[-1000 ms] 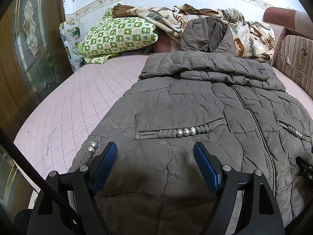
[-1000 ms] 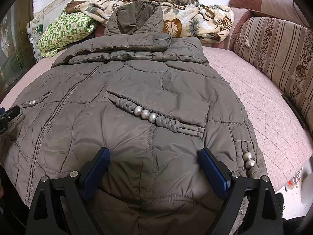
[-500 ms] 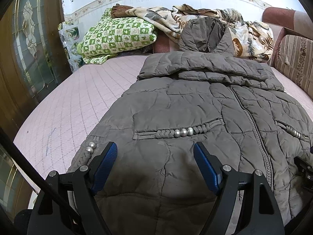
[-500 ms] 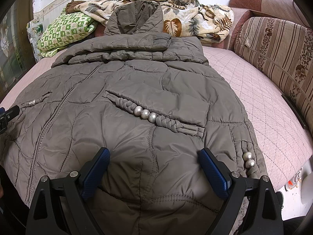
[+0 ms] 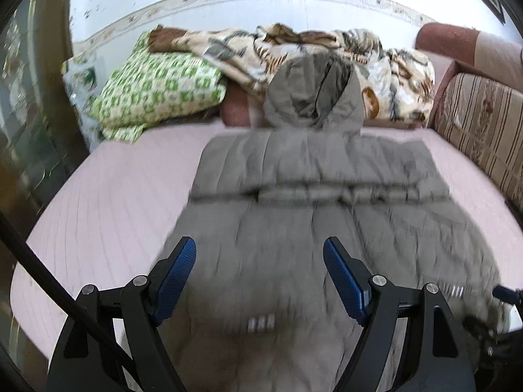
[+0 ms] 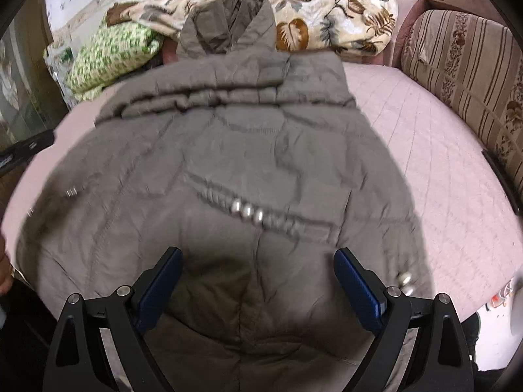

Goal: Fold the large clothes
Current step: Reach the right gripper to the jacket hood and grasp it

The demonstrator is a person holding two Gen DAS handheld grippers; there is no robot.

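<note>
A large grey-brown quilted hooded coat (image 5: 294, 222) (image 6: 235, 163) lies flat, front up, on the pink bed (image 5: 124, 196) (image 6: 441, 163). Its sleeves are folded across the chest and its hood rests against the bedding at the far end. Silver beads (image 6: 246, 210) trim a braided pocket. My left gripper (image 5: 260, 251) hangs open above the coat's lower left part, nothing between its blue pads. Over the lower hem, my right gripper (image 6: 258, 263) is open as well, holding nothing. Both views are blurred by motion.
A green checked pillow (image 5: 157, 85) and a leaf-print blanket (image 5: 327, 49) are piled at the head of the bed. A striped sofa back (image 6: 464, 75) runs along the right side. A glass-panelled wooden door (image 5: 29, 124) stands at the left.
Both grippers have lifted and pulled back from the coat, the left one more, so more of the bed and wall shows. Both stay open and the coat has not moved.
</note>
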